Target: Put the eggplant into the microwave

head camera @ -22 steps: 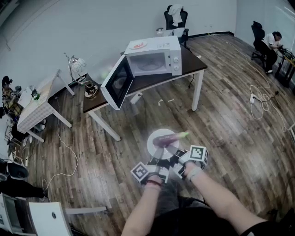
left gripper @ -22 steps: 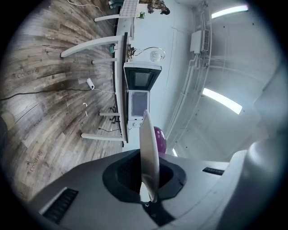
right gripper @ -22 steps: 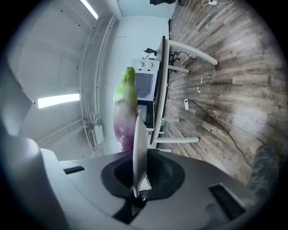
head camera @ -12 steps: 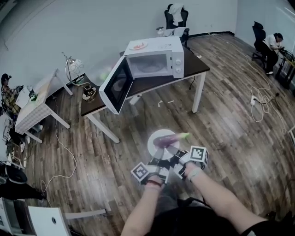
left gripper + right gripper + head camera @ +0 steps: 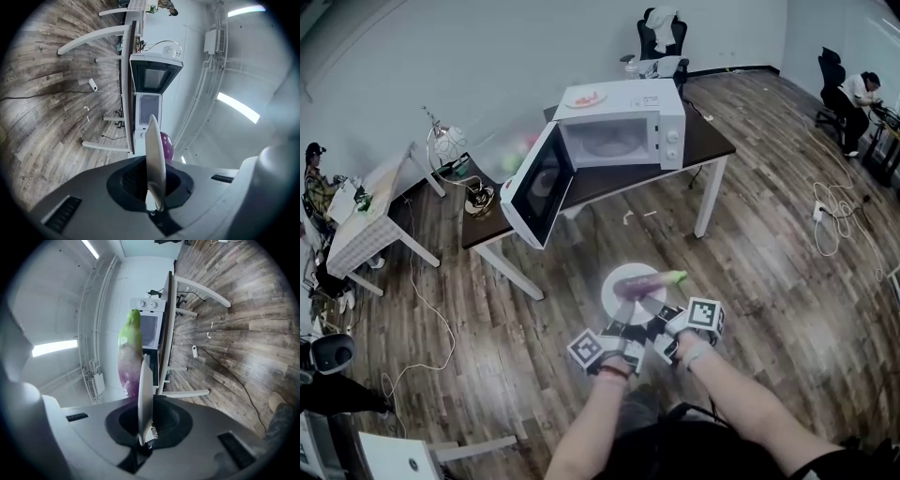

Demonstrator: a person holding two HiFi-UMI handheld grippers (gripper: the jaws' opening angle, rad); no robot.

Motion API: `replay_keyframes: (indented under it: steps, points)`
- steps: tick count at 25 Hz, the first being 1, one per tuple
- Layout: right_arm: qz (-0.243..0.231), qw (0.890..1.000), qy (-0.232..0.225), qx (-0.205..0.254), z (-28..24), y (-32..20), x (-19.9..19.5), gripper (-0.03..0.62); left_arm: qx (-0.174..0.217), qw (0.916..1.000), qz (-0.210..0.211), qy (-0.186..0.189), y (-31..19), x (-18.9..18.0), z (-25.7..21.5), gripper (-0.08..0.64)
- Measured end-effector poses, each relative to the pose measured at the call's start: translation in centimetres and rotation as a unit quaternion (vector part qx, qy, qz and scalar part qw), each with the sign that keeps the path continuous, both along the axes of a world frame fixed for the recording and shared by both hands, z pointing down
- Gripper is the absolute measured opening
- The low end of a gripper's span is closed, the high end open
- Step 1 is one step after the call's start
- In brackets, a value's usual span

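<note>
A purple eggplant (image 5: pixel 647 280) with a green stem lies on a white plate (image 5: pixel 621 292) held level over the wooden floor. My left gripper (image 5: pixel 622 317) and right gripper (image 5: pixel 652 307) are both shut on the plate's near rim. In the left gripper view the plate (image 5: pixel 154 154) stands edge-on between the jaws, with the eggplant (image 5: pixel 167 142) behind it. The right gripper view shows the plate (image 5: pixel 144 394) and the eggplant (image 5: pixel 130 350) the same way. Ahead, the white microwave (image 5: pixel 623 122) stands on a dark table (image 5: pixel 609 180) with its door (image 5: pixel 539 185) swung open to the left.
A small dish (image 5: pixel 586 97) lies on the microwave's top. A lamp (image 5: pixel 450 141) and a bowl (image 5: pixel 480 199) are at the table's left end. A white side table (image 5: pixel 366 216) stands left. Cables (image 5: pixel 834 202) lie on the floor at right. People sit at far left and far right.
The microwave and its table have grown slightly larger and nearer in the head view. Both grippers keep the plate with the eggplant at the same spot in view.
</note>
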State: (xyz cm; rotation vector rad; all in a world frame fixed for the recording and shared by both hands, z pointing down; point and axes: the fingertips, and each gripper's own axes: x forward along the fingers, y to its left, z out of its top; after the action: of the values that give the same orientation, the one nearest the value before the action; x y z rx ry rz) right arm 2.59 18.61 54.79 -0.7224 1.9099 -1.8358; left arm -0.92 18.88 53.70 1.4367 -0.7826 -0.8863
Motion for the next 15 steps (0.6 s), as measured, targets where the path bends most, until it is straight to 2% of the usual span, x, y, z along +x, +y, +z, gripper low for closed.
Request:
replay_keyframes:
  steps: [15]
  points:
    - [0.019,1.0,-0.002,-0.005,0.3,-8.4,-2.1,0.012,-0.006,0.9998,0.021,0.0,-8.6,-2.2,0.2,0.011]
